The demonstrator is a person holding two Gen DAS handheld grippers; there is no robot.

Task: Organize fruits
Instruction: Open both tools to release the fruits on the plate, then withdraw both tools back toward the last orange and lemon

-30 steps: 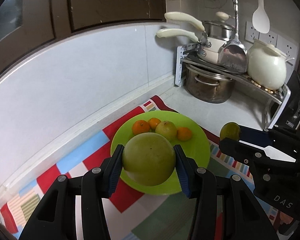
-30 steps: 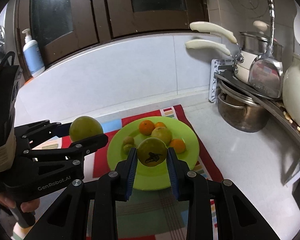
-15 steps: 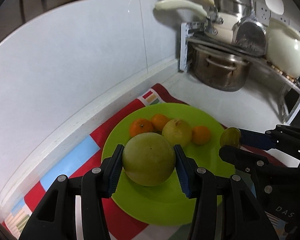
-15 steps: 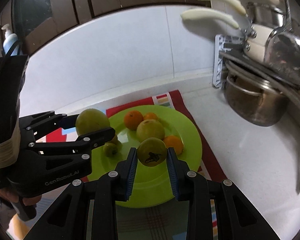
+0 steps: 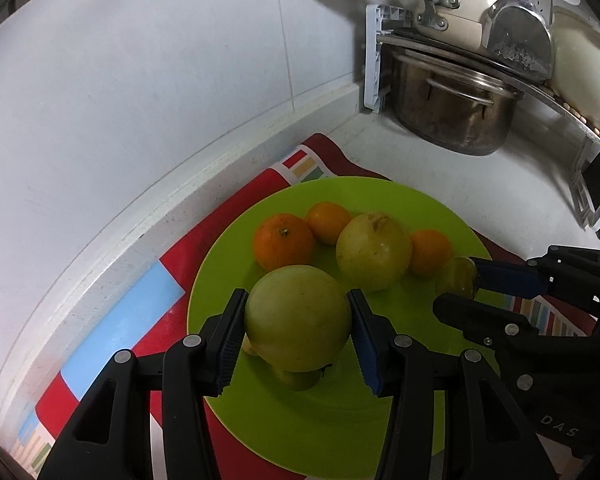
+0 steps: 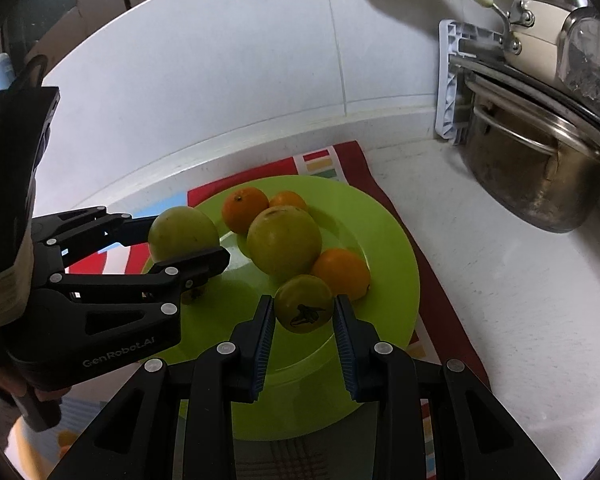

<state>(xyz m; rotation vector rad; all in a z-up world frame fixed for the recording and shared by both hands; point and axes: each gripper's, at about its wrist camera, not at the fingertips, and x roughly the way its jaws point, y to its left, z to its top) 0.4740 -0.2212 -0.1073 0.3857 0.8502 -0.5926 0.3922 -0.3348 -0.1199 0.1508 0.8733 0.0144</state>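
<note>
My left hand-held gripper (image 5: 298, 330) pinches a big round green fruit (image 5: 298, 322) and my right hand-held gripper (image 6: 304, 316) pinches a small green fruit (image 6: 304, 303), both just above the round green plastic plate (image 6: 384, 240), so they can join the oranges (image 6: 245, 209) there.

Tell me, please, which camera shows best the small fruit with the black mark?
The right wrist view: the marked fruit sits centred in the right gripper, mark facing the lens. The left wrist view shows only its edge behind that gripper's finger.

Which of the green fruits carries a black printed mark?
The small green fruit held in the right gripper, over the green plate. The large one in the left gripper and the one lying on the plate show plain skin.
</note>
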